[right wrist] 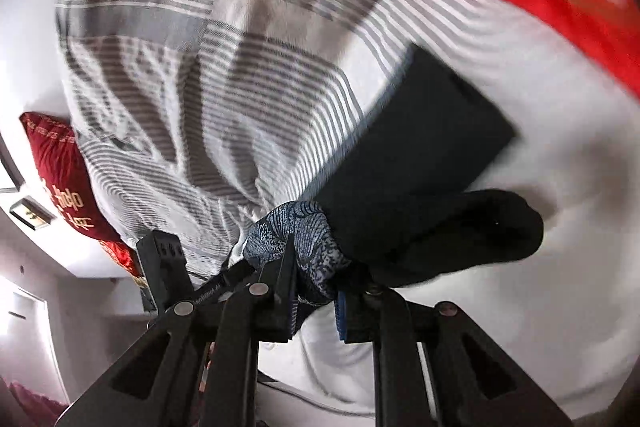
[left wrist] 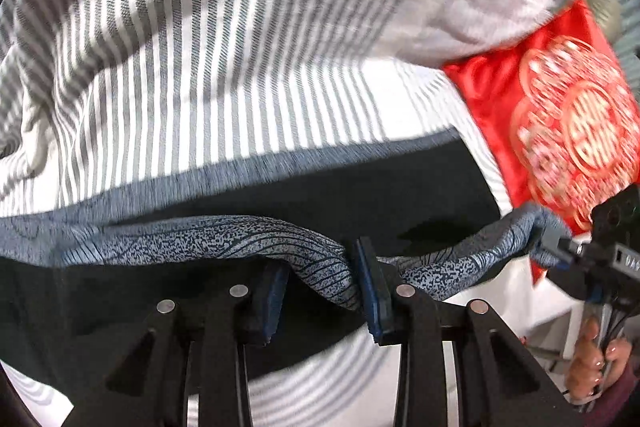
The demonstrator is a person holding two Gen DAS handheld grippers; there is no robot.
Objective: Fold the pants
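Black pants (left wrist: 360,187) with a blue patterned waistband (left wrist: 200,239) lie on a striped bed. My left gripper (left wrist: 322,287) is shut on the waistband, which bunches between its blue pads. At the right edge of the left wrist view, my right gripper (left wrist: 560,247) pinches the waistband's other end, and the band hangs stretched between the two. In the right wrist view, the right gripper (right wrist: 318,291) is shut on a bunch of waistband (right wrist: 296,235). One pant leg (right wrist: 420,147) lies flat on the sheet beyond it, and black cloth (right wrist: 460,231) is heaped near the fingers. The left gripper's body (right wrist: 160,259) shows at the left.
A rumpled grey-striped duvet (left wrist: 200,27) covers the far side of the bed. A bright red cushion (left wrist: 560,107) with a gold pattern lies to the right, and a darker red cushion (right wrist: 60,179) lies at the far left. A person's hand (left wrist: 592,359) holds the right gripper's handle.
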